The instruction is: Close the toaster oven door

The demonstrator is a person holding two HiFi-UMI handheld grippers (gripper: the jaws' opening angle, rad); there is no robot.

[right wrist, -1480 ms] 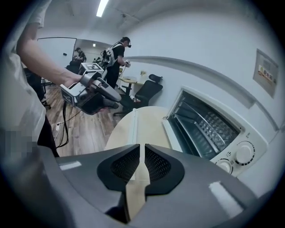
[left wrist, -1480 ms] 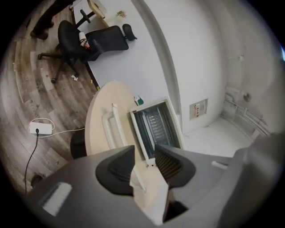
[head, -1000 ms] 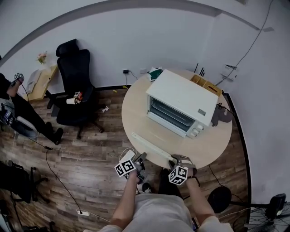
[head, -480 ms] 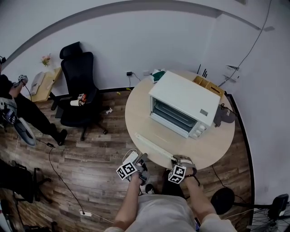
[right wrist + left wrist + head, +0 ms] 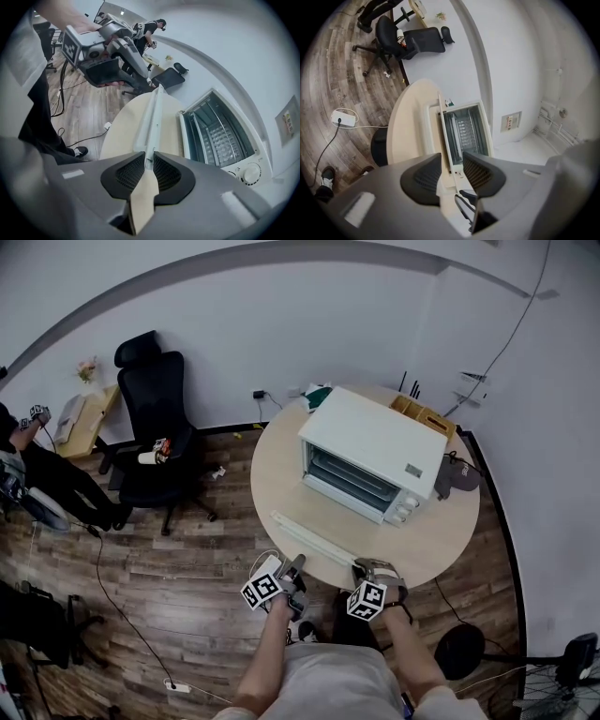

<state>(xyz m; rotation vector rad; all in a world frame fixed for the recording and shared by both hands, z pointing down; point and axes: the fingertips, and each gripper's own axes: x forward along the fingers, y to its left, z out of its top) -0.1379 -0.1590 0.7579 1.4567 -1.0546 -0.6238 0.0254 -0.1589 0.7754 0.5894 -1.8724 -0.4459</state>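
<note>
A white toaster oven (image 5: 375, 451) stands on the round beige table (image 5: 272, 474), its door (image 5: 314, 540) folded down flat toward me. Both grippers are at the door's front edge. My left gripper (image 5: 292, 570) is at its left end; in the left gripper view the jaws (image 5: 451, 171) stand apart with the door's edge (image 5: 445, 136) running between them, so it is open. My right gripper (image 5: 362, 568) is at the right end. Its jaws (image 5: 149, 168) are closing, and the pads sit against the door's rail (image 5: 152, 117). The open cavity (image 5: 215, 131) shows its rack.
A black office chair (image 5: 155, 427) stands left of the table on the wood floor. A person (image 5: 28, 465) is at the far left. A yellow box (image 5: 422, 413) lies behind the oven, a dark object (image 5: 455, 474) sits at the table's right rim, and a white power strip (image 5: 343, 117) lies on the floor.
Both grippers stay at the door's front edge. The head view has shifted slightly, and the person at the far left has moved a little.
</note>
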